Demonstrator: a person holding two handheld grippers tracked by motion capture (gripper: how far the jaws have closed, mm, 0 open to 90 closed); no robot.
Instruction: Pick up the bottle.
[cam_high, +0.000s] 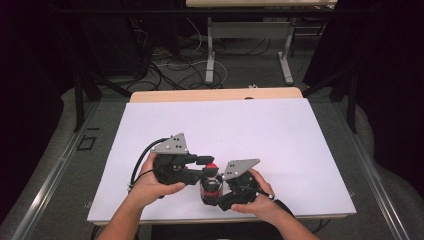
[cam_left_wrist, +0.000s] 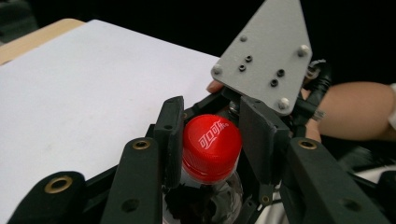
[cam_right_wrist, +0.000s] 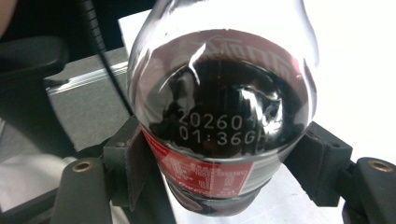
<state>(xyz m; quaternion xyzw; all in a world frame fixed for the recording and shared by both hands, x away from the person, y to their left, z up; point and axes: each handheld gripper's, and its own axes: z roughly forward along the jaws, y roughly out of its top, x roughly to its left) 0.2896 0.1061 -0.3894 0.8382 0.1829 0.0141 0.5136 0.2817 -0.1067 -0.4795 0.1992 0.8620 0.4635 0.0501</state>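
Observation:
A small cola bottle (cam_high: 211, 187) with dark drink and a red label stands near the front edge of the white table (cam_high: 250, 130). Its red cap (cam_left_wrist: 211, 145) sits between the two black jaws of my left gripper (cam_left_wrist: 215, 142), which is shut on it from the left. My right gripper (cam_right_wrist: 224, 168) is shut on the bottle's body (cam_right_wrist: 219, 116), one jaw pressed against each side at the label. In the high view the left gripper (cam_high: 202, 162) and right gripper (cam_high: 220, 192) meet at the bottle, each held by a hand.
The wooden table edge (cam_high: 215, 94) shows behind the white sheet. Beyond it the floor holds cables (cam_high: 170, 65) and the legs of another table (cam_high: 210, 55). A grey metal rail (cam_right_wrist: 88, 79) runs beside the table.

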